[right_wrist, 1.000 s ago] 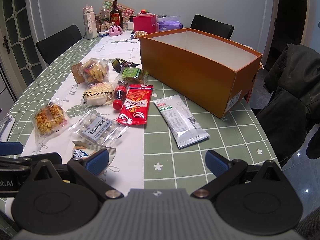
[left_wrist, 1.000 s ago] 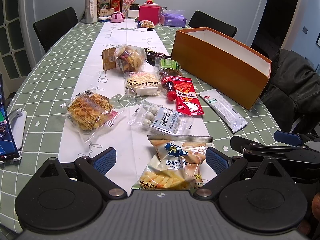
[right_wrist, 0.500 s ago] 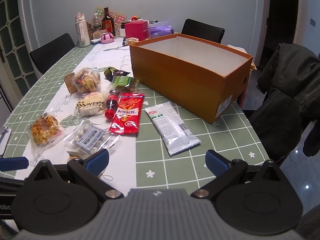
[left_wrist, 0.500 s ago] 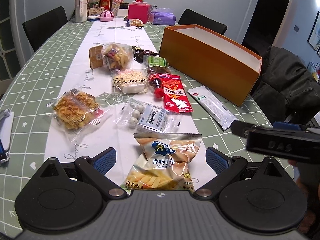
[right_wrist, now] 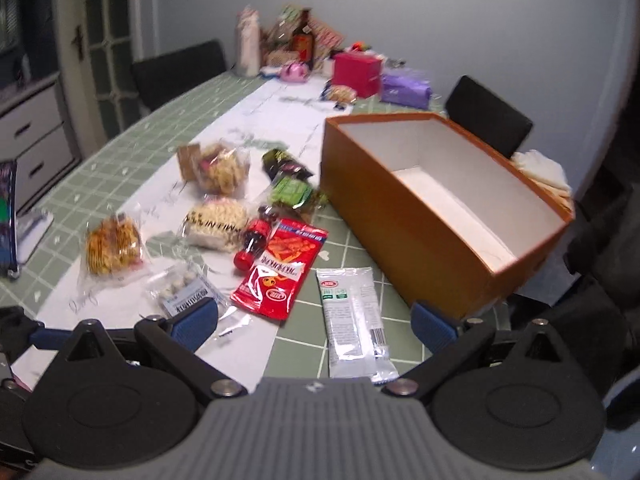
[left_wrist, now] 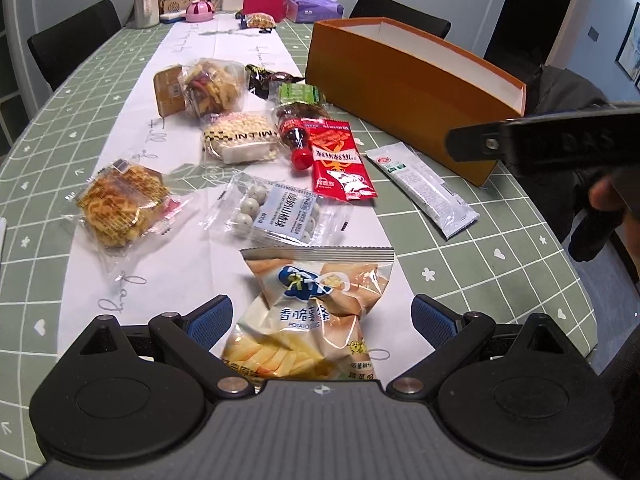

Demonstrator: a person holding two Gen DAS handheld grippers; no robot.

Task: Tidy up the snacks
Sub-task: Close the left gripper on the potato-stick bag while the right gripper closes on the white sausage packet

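Several snack packs lie on the white runner and green cloth. My left gripper (left_wrist: 322, 314) is open, its fingers either side of a potato stick bag (left_wrist: 310, 312). Beyond lie a clear pack of white balls (left_wrist: 280, 214), a waffle pack (left_wrist: 120, 204), a red packet (left_wrist: 340, 158) and a small cola bottle (left_wrist: 300, 136). An empty orange box (left_wrist: 408, 88) stands at the right. My right gripper (right_wrist: 316, 318) is open above a white-and-silver packet (right_wrist: 352, 320), with the orange box (right_wrist: 432, 216) just beyond it. The right gripper's side shows in the left wrist view (left_wrist: 552, 140).
Bottles, a pink box (left_wrist: 266, 0) and a purple pack (left_wrist: 316, 6) crowd the table's far end. Black chairs (left_wrist: 72, 44) stand around the table. A dark jacket (left_wrist: 568, 92) hangs on a chair at the right. A phone on a stand (right_wrist: 8, 216) is at the left edge.
Both grippers have moved forward over the table. My right gripper has risen and now looks down into the orange box, with the white-and-silver packet between its fingers.
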